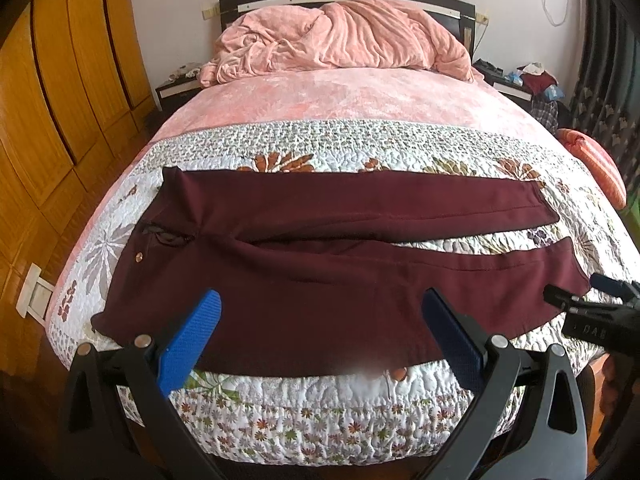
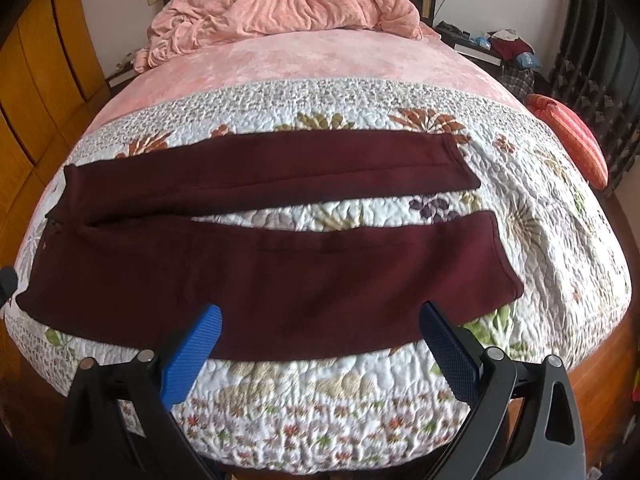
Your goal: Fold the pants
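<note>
Dark maroon pants lie flat across the foot of the bed, waist at the left, both legs spread apart toward the right; they also show in the right wrist view. My left gripper is open and empty, hovering above the near leg close to the waist. My right gripper is open and empty above the near leg's lower half. The right gripper also appears at the right edge of the left wrist view, next to the near leg's cuff.
The pants rest on a floral quilt over a pink sheet. A crumpled pink blanket lies at the headboard. Orange wardrobe doors stand at the left, a cluttered nightstand and orange cushion at the right.
</note>
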`<state>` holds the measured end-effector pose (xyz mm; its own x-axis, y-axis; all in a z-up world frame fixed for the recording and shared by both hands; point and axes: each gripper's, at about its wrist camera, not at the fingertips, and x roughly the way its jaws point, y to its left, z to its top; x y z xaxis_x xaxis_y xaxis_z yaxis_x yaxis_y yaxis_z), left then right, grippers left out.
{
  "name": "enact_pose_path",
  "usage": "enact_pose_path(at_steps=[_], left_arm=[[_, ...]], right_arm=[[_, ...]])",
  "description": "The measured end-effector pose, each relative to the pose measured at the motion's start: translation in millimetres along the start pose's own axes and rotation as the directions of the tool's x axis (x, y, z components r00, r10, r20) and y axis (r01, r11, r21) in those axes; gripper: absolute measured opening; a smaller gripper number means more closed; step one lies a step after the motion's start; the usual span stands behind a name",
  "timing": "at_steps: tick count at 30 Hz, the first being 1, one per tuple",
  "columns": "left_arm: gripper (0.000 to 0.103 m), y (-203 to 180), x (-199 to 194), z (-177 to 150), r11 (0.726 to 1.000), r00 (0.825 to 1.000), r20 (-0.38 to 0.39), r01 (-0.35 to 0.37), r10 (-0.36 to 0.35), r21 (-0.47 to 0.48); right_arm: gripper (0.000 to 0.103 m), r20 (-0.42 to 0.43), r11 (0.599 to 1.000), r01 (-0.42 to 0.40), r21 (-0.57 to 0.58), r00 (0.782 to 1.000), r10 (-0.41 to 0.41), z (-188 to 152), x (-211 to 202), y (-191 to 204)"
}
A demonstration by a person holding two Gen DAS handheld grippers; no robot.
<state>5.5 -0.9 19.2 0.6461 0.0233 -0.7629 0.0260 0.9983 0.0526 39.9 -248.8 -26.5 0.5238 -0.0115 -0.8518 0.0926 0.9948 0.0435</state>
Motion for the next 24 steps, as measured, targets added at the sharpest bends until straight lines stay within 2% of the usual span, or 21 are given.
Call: enact_pose_path(at_steps=[3, 9, 17, 20, 24], left_arm=[[0.100, -2.4, 0.0, 5.5, 1.000, 1.000, 0.021, -0.014, 0.014, 0.010], [0.100, -11.3, 9.6, 20.7, 0.999, 0.999, 0.039, -0.021, 0.021, 0.024], [0.100, -25.6, 39.6, 47.6, 0.998, 0.998, 0.048, -0.031, 0.029, 0.050], [0.100, -23.4, 72.1, 63.8, 0.999, 1.000, 0.022, -0.005, 0.004, 0.035], [0.100, -13.9, 130.4, 93.5, 0.998, 0.997, -0.047, 0.068, -0.068, -0.005]], right_arm=[[0.099, 0.020, 1.000, -0.004, 0.011, 1.000, 0.004, 17.5, 3.8, -14.2], [0.099, 0.077, 0.999, 0.040, -0.001, 0.996, -0.040, 67.2, 22.6, -49.3], [0.099, 0.074, 0.999, 0.040, 0.004, 0.996, -0.040, 115.3, 68.7, -87.6], [0.099, 0.039, 1.000, -0.013, 0.023, 0.999, 0.012, 137.6, 98.8, -109.6], [0.099, -0.072, 0.993, -0.084, 0.088, 0.993, 0.090, 169.7, 156.1, -150.8]])
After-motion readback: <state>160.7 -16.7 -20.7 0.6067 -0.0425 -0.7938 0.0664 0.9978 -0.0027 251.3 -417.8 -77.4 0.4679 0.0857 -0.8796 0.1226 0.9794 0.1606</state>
